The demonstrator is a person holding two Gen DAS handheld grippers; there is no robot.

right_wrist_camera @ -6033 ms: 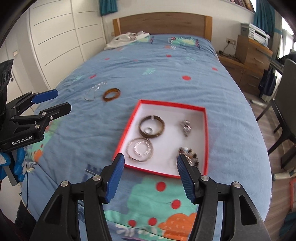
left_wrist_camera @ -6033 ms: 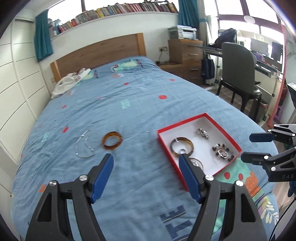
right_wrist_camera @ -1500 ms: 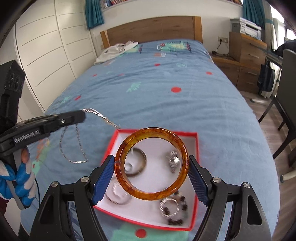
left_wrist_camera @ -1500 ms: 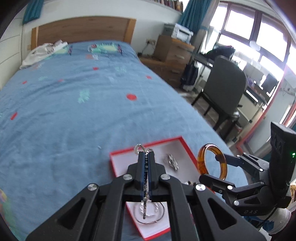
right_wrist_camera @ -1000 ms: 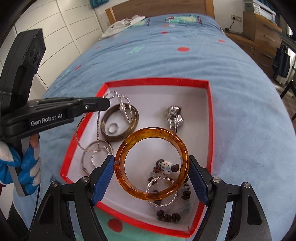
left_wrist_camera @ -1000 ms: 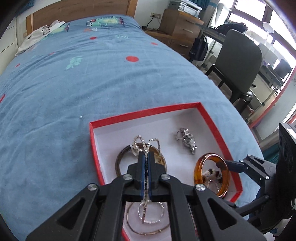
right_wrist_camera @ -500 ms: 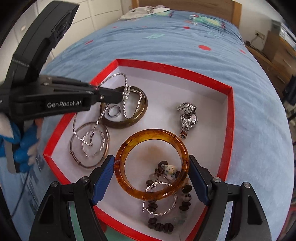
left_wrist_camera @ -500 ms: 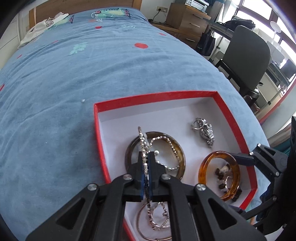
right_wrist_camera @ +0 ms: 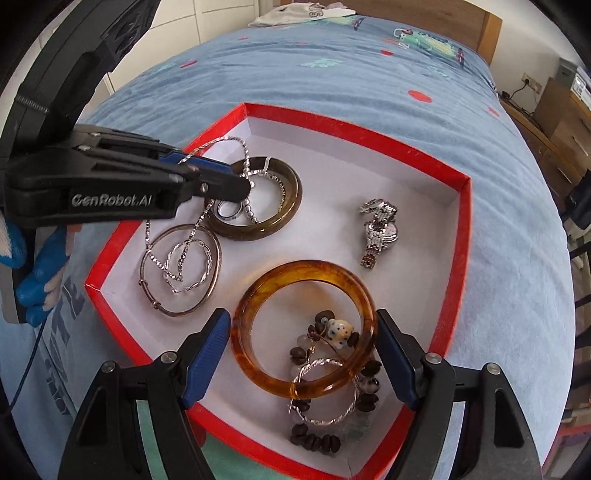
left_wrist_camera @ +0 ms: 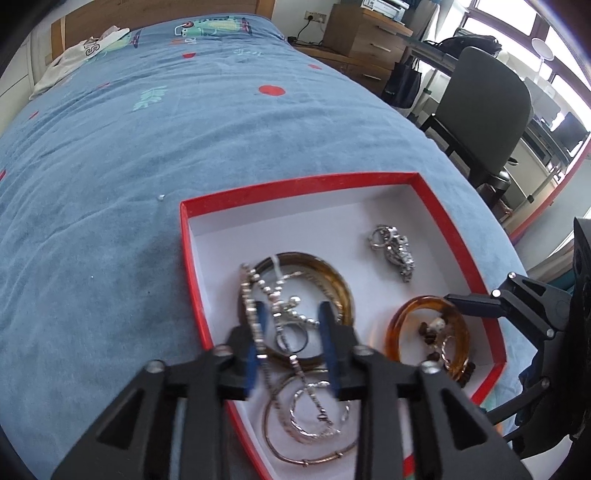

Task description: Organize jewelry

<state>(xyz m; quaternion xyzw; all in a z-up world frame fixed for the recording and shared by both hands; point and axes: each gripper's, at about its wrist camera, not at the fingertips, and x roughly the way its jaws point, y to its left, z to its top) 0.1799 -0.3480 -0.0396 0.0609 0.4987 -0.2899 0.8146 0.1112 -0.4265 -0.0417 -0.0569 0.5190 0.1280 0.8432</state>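
A red box with a white inside (right_wrist_camera: pixel 406 147) (left_wrist_camera: pixel 295 186) lies on the blue bedspread. In it are a dark bangle (right_wrist_camera: pixel 288 218), a thin metal bangle (right_wrist_camera: pixel 177 310), a silver watch (right_wrist_camera: pixel 380 229), a bead bracelet (right_wrist_camera: pixel 314 439) and an amber bangle (right_wrist_camera: pixel 258 362) (left_wrist_camera: pixel 397 325). My left gripper (left_wrist_camera: pixel 291 334) (right_wrist_camera: pixel 240 184) is open over the box's left half; a silver necklace (left_wrist_camera: pixel 253 310) (right_wrist_camera: pixel 192 236) drapes over its left finger and onto the bangles. My right gripper (right_wrist_camera: pixel 303 350) is open, its pads just off the amber bangle, which lies on the beads.
The bedspread (left_wrist_camera: pixel 147 147) runs far back to a wooden headboard (right_wrist_camera: pixel 461 14) with white clothing (left_wrist_camera: pixel 85 51) near it. A dark chair (left_wrist_camera: pixel 484 107) and wooden drawers (left_wrist_camera: pixel 365 33) stand to the bed's right.
My left gripper has opened and the necklace has slackened into the box. My right gripper has opened slightly, and the amber bangle now rests on the beads in the box.
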